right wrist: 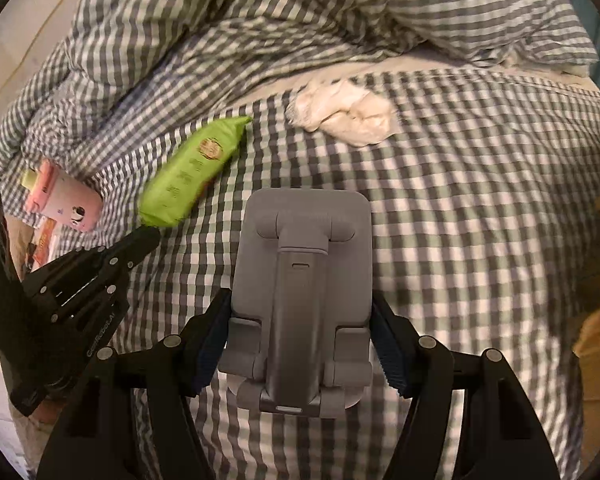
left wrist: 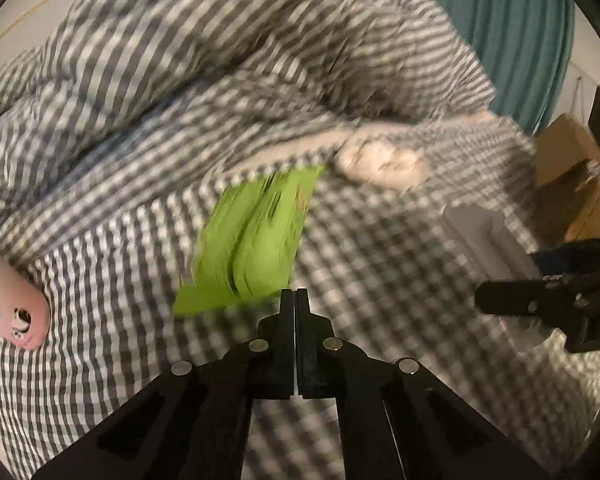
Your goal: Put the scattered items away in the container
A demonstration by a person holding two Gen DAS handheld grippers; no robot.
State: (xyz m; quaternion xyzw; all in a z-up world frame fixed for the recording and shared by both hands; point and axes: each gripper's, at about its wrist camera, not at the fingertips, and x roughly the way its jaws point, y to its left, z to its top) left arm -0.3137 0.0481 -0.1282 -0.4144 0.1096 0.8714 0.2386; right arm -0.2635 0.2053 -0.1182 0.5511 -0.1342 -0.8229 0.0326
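A green snack packet [left wrist: 252, 240] lies on the gingham bed sheet; it also shows in the right wrist view [right wrist: 192, 172]. My left gripper [left wrist: 295, 300] is shut and empty, its tips at the packet's near edge. My right gripper [right wrist: 300, 320] is shut on a grey folding phone stand [right wrist: 300, 280], held just above the sheet. The stand [left wrist: 488, 236] and the right gripper [left wrist: 500, 302] show at the right of the left wrist view. A crumpled white cloth [left wrist: 380, 160] lies beyond the packet, also in the right wrist view [right wrist: 344, 114]. A pink case [right wrist: 66, 204] lies at the left.
A rumpled gingham duvet [right wrist: 260, 20] is heaped at the back. A cardboard box [left wrist: 568, 176] stands off the bed's right side. A teal curtain [left wrist: 512, 20] hangs behind. Packets [right wrist: 44, 240] lie under the pink case [left wrist: 12, 304].
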